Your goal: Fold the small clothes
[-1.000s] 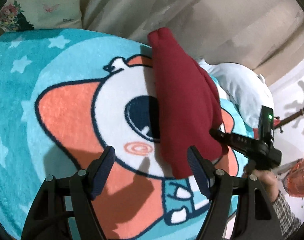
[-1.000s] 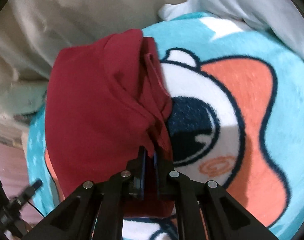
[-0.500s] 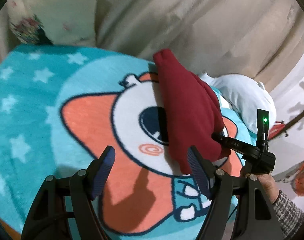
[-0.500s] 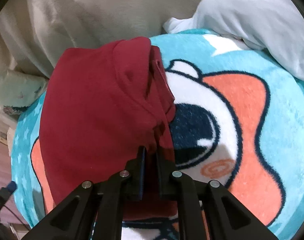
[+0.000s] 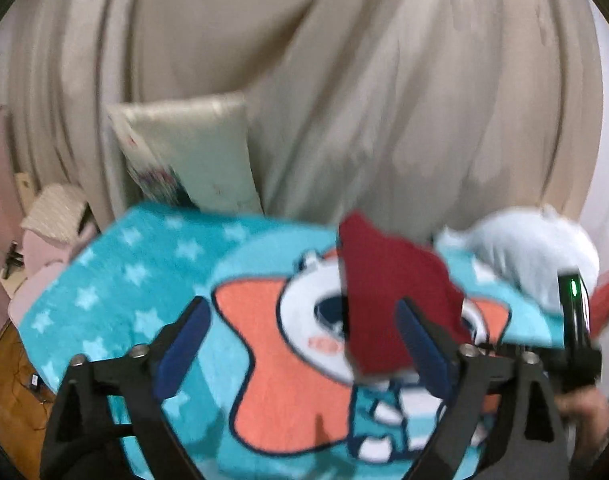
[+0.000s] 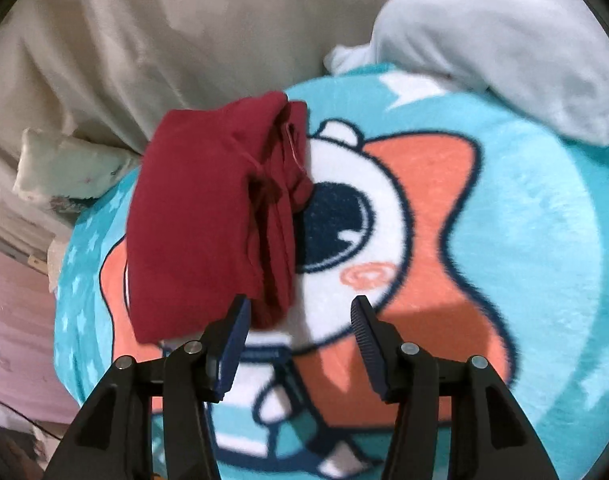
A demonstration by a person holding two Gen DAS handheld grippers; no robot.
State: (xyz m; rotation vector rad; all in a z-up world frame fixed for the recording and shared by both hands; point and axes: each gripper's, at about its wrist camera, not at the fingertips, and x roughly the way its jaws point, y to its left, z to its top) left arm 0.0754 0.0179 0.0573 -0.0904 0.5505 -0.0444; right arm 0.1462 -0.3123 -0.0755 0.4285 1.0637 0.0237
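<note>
A folded dark red garment (image 6: pixel 208 220) lies on the turquoise cartoon blanket (image 6: pixel 504 240). In the left wrist view the garment (image 5: pixel 388 292) shows blurred beyond my fingers. My right gripper (image 6: pixel 300 332) is open and empty, just below the garment's near edge and not touching it. My left gripper (image 5: pixel 300 344) is open and empty, raised back from the blanket (image 5: pixel 144 280). The right gripper's body (image 5: pixel 572 344) shows at the right edge of the left wrist view.
A pale blue cloth bundle (image 6: pixel 492 36) lies at the blanket's far right. A cream pillow (image 5: pixel 184 152) leans against beige curtains (image 5: pixel 344 80) behind. A pink surface and a wooden floor (image 5: pixel 8 380) lie to the left.
My right gripper has opened and let go of the red garment, which now lies folded on the blanket. My left gripper has pulled back and tilted up.
</note>
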